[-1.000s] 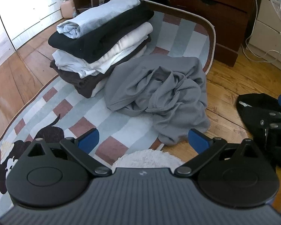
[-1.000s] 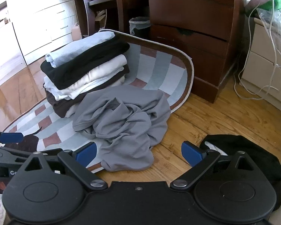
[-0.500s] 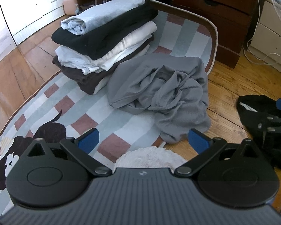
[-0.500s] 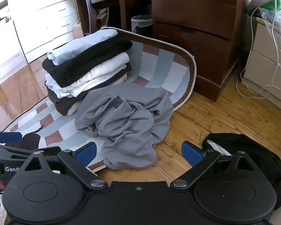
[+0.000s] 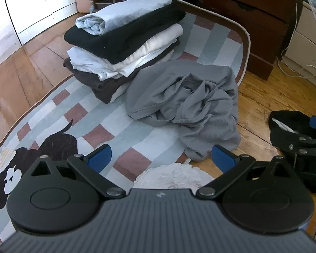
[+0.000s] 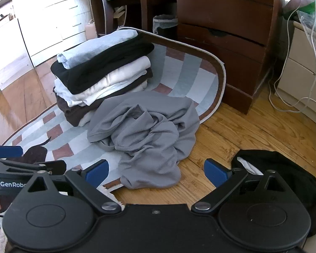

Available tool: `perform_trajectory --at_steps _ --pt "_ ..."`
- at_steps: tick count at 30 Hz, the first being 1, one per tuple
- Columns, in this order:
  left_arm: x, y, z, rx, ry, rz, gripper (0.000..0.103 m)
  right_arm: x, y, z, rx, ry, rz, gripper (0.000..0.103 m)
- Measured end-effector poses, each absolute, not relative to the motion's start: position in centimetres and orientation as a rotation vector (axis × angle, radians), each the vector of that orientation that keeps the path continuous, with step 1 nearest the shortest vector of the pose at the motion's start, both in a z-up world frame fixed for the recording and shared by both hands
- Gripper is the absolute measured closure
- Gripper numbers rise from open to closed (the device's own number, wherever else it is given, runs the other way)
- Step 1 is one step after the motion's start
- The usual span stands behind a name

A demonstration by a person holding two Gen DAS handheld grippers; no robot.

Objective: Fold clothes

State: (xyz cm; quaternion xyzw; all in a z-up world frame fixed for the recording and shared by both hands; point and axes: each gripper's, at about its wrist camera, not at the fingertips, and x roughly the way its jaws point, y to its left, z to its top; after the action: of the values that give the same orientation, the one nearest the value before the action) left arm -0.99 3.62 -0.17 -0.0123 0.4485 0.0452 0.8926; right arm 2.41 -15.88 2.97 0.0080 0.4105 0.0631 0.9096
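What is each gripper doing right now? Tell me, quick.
Left gripper: open, holding nothing, short of the crumpled grey shirt.
Right gripper: open, holding nothing, over the grey shirt's near edge.

The wooden floor (image 6: 252,139) carries a striped rug (image 5: 124,126) with a dark animal figure on it. On the rug stands a stack of folded clothes (image 5: 124,42), and just beside it lies a crumpled grey garment (image 5: 187,105), partly over the rug edge onto the floor. A black garment (image 6: 284,168) lies on the bare floor, apart from the rug.
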Motion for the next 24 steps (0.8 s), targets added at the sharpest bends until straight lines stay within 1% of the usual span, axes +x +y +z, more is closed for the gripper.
perform_trajectory --at_steps 6,8,10,12,15,17,18,19,20,21,22,24 --pt "-0.3 4.5 -1.2 -0.047 0.938 0.101 0.000 3.0 -15.5 2.3 0.014 0.857 0.135 0.004" --pt "0.0 5.2 -1.5 -0.063 0.893 0.094 0.000 3.3 -15.8 2.0 0.034 0.835 0.155 0.004" --pt "0.3 5.8 -1.8 -0.076 0.818 0.032 0.000 3.7 -16.6 1.6 0.094 0.795 0.206 0.004" --pt "1.1 6.5 -2.4 -0.079 0.809 -0.005 0.000 4.5 -17.6 0.9 0.180 0.765 0.245 0.004" --pt "2.6 7.4 -3.6 -0.056 0.792 -0.009 0.000 6.8 -19.1 -1.5 0.297 0.784 0.236 0.004" --pt "3.9 8.1 -4.5 -0.041 0.791 -0.027 0.003 8.3 -19.4 -3.2 0.339 0.786 0.249 0.004" --pt "4.7 8.4 -5.1 -0.040 0.804 -0.057 0.006 9.0 -19.6 -4.0 0.364 0.776 0.273 0.006" --pt "5.4 8.8 -5.8 -0.039 0.818 -0.088 0.015 9.7 -19.9 -4.8 0.406 0.747 0.323 0.020" --pt "6.1 9.1 -6.5 -0.039 0.830 -0.110 0.020 10.3 -20.1 -5.6 0.447 0.719 0.370 0.029" --pt "6.7 9.3 -7.3 -0.040 0.841 -0.111 0.032 11.1 -20.3 -6.4 0.486 0.703 0.396 0.035" --pt "7.4 9.5 -8.0 -0.041 0.851 -0.111 0.036 12.0 -20.3 -7.0 0.516 0.715 0.385 0.036" --pt "8.5 9.7 -9.3 -0.014 0.858 -0.097 0.037 13.6 -20.0 -7.8 0.522 0.736 0.333 0.040"
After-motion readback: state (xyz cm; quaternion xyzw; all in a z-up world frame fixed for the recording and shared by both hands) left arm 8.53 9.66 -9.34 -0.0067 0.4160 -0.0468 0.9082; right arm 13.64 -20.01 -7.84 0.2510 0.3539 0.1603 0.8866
